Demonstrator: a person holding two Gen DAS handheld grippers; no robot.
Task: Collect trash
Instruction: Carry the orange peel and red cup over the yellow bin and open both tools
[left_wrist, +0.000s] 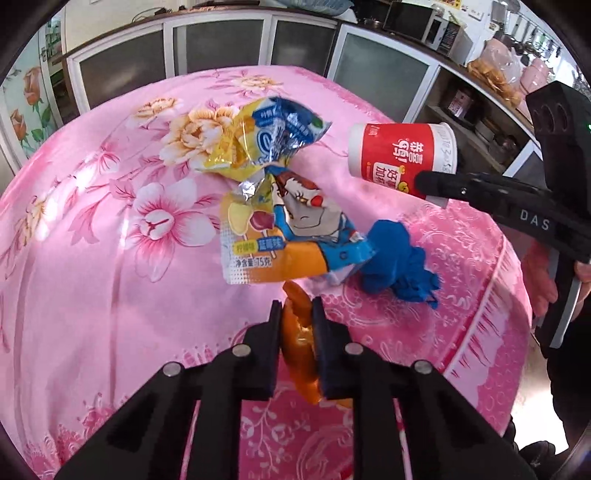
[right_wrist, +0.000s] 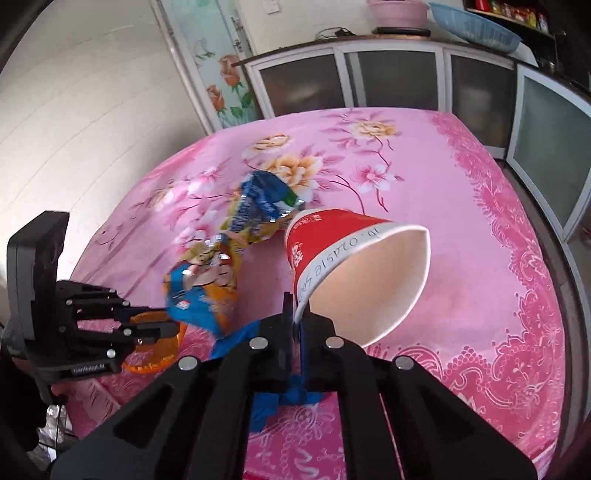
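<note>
My left gripper (left_wrist: 295, 310) is shut on a crumpled orange wrapper (left_wrist: 299, 354), pinched between both pads low over the pink floral tablecloth (left_wrist: 92, 240). The right wrist view shows that gripper (right_wrist: 162, 321) at the left with the orange wrapper (right_wrist: 155, 354). My right gripper (right_wrist: 295, 299) is shut on the rim of a red and white paper cup (right_wrist: 332, 240), which is tilted and squashed oval, mouth toward the camera. In the left wrist view the cup (left_wrist: 399, 155) hangs on its side from the right gripper (left_wrist: 424, 181).
On the cloth lie a cartoon-printed wrapper (left_wrist: 280, 236), a yellow and blue foil wrapper (left_wrist: 258, 140) and a crumpled blue piece (left_wrist: 395, 262). Frosted-door cabinets (left_wrist: 221, 40) stand behind the table. The table edge drops off at the right, by a person's hand (left_wrist: 543, 280).
</note>
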